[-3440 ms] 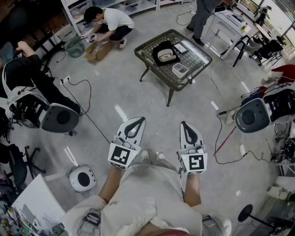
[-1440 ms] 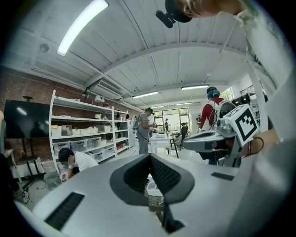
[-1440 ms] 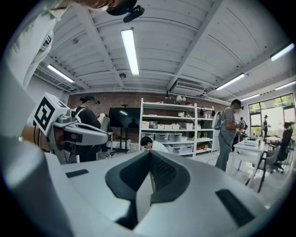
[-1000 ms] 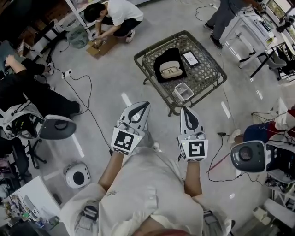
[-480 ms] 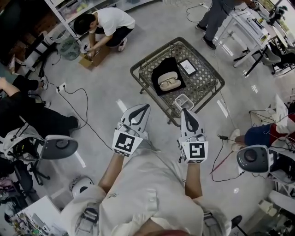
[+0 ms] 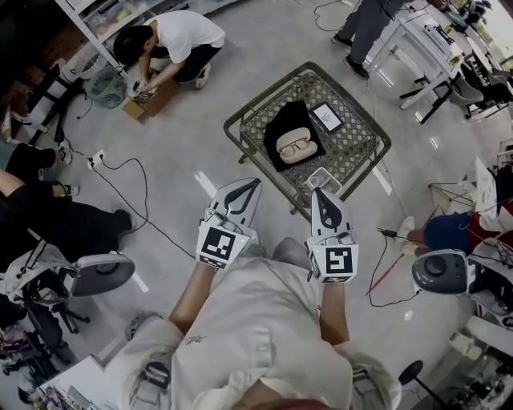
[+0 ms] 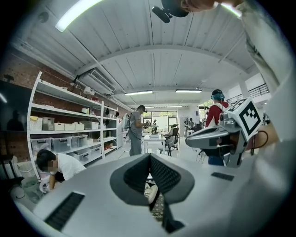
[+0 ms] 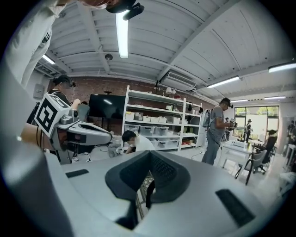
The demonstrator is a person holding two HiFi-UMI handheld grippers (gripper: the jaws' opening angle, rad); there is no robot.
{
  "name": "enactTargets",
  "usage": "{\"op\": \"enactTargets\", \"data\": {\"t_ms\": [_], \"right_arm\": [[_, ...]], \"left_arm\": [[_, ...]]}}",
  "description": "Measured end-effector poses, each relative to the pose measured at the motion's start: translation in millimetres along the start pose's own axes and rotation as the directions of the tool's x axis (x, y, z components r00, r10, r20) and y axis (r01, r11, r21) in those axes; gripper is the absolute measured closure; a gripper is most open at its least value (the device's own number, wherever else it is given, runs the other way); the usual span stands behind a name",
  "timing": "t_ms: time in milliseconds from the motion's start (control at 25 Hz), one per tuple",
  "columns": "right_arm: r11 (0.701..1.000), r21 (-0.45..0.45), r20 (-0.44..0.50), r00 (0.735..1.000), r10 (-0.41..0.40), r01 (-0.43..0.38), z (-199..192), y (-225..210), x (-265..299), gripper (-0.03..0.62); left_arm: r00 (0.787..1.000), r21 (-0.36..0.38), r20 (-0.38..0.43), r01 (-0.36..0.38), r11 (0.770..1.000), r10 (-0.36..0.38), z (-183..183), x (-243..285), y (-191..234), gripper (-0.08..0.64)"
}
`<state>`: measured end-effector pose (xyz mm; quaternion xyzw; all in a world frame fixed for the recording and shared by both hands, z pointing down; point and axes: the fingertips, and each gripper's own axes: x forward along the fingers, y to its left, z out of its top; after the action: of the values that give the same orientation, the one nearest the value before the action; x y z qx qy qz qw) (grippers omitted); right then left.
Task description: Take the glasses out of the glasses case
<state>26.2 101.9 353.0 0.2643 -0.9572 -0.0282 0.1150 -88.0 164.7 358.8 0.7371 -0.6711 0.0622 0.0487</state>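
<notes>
The table (image 6: 353, 152), low and mesh-topped, stands on the floor just ahead of the two grippers. Its near corner is covered by the right gripper (image 6: 317, 193).

Three other people show around the table:
- A crouching person (image 6: 164, 40) is well to its left, at a cardboard box (image 6: 148, 100).
- A standing person (image 6: 365, 20) is beyond its far corner, cut off by the top of the head view.
- A person in black (image 6: 48, 212) is far to its left, cut off by the edge.

On the middle of the table lies the one glasses case (image 6: 280, 120), open, black outside and pale within. The one pair of glasses (image 6: 295, 146) lies inside it. One flat device (image 6: 327, 117) with a dark face lies just right of the case; whether it is a tablet or a phone cannot be told. One clear box (image 6: 325, 178) stands at the table's near corner, partly behind the right gripper's tip.

The left gripper (image 6: 254, 183) points at the table's near-left edge. Both grippers are well apart from the case.

Each gripper's own view shows its jaws clenched tip to tip with nothing between them. Through the slit under the jaws only a sliver of mesh shows, too little to make out.
</notes>
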Motion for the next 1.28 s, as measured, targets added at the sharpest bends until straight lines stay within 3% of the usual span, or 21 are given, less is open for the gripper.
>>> {"op": "enactTargets", "data": {"t_ms": [400,1280], "right_arm": [[1.0,0.009,-0.042,0.999,-0.018,0.018,-12,-19,33,0.586],[0.993,0.085,-0.035,0.996,0.081,-0.078,-11,-100,164,0.586]], "left_arm": [[0.999,-0.02,-0.027,0.029,0.999,-0.029,-14,33,19,0.548],[0.994,0.0,-0.09,-0.055,0.998,0.055,5,158,92,0.548]]}}
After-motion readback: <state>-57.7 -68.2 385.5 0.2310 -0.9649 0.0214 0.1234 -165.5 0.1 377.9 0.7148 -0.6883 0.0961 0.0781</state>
